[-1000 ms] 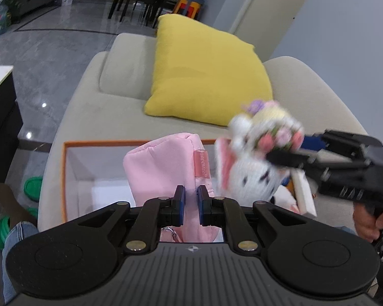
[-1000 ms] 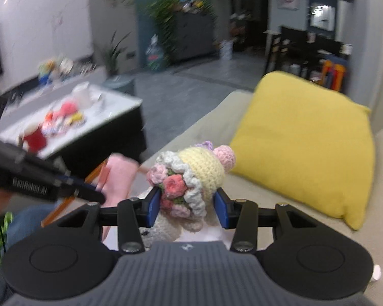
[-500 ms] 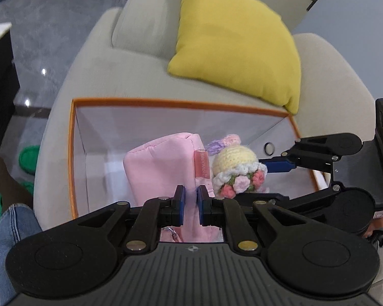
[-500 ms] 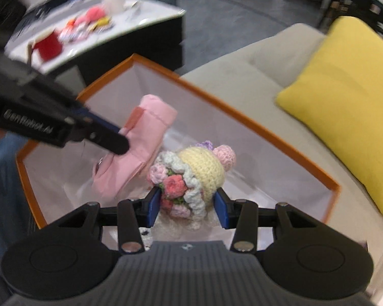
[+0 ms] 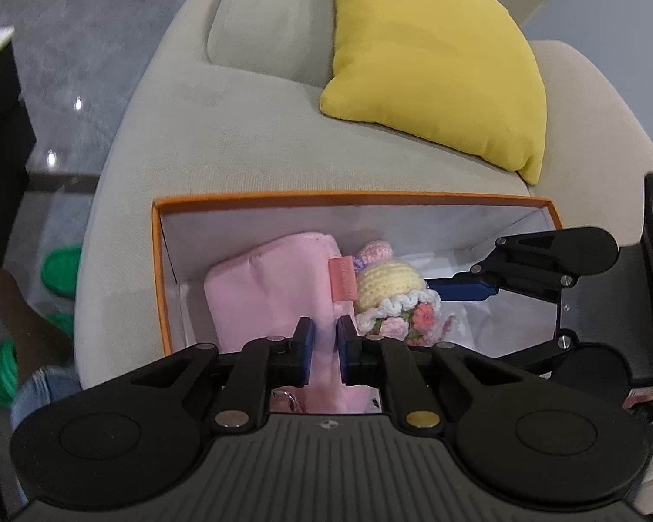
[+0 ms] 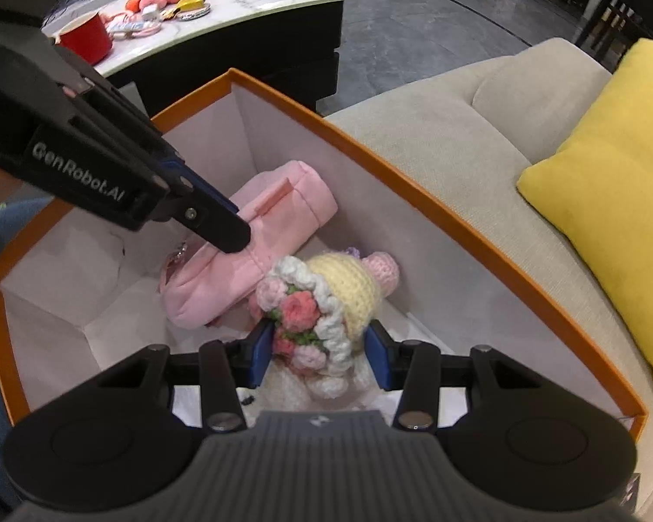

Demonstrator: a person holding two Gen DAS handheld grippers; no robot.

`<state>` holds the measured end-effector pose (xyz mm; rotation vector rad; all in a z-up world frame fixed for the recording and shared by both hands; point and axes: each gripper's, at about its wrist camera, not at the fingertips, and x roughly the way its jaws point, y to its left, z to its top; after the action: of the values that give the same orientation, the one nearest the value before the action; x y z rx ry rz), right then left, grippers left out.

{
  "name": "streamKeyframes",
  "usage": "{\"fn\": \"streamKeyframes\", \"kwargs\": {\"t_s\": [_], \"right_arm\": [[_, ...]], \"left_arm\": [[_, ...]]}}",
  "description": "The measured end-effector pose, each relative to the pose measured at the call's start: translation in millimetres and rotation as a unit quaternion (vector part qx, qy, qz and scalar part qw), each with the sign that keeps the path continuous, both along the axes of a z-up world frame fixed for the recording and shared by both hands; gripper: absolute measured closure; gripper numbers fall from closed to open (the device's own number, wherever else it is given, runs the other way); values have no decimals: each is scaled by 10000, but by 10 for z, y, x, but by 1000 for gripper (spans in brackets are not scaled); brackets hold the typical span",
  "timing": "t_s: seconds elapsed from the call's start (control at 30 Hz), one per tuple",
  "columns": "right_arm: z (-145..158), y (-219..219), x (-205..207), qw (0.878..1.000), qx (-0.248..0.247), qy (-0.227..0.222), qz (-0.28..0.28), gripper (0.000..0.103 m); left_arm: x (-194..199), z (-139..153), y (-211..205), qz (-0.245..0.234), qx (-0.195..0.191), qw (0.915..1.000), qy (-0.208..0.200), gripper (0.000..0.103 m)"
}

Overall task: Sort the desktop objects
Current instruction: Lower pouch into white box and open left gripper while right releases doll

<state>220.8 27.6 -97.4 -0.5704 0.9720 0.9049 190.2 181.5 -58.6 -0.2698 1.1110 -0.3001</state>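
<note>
Both loads sit inside the orange-rimmed white cardboard box, not yet let go. The left gripper pinches the soft pink fabric pouch narrowly; the right gripper clasps the crocheted white doll with yellow flowered hat. The pouch's long axis slants from lower left to upper right of the right-wrist view, and the doll's hat points up-frame (its body is hidden). More clutter waits on the marble-topped table, upper left.

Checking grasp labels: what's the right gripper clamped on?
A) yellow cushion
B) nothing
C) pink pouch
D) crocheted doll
D: the right gripper has its blue pads pressed on either side of the crocheted doll, inside the orange-rimmed box.
</note>
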Motion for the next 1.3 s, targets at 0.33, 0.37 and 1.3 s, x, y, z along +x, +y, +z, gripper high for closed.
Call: {"fn": "streamKeyframes", "kwargs": {"t_s": [0.33,0.37,1.3], "right_arm": [[98,86,-59,9989,429,135,-159,55],[103,119,-67,9988,450,138,-167,55],[-166,506,-35,9963,801,161,-275,51]], "left_arm": [[-259,259,84,230,307,9979,-513,79],[-309,299,107,300,336,9972,-590,76],[-594,175,119,491,926,9933,-477,61]]}}
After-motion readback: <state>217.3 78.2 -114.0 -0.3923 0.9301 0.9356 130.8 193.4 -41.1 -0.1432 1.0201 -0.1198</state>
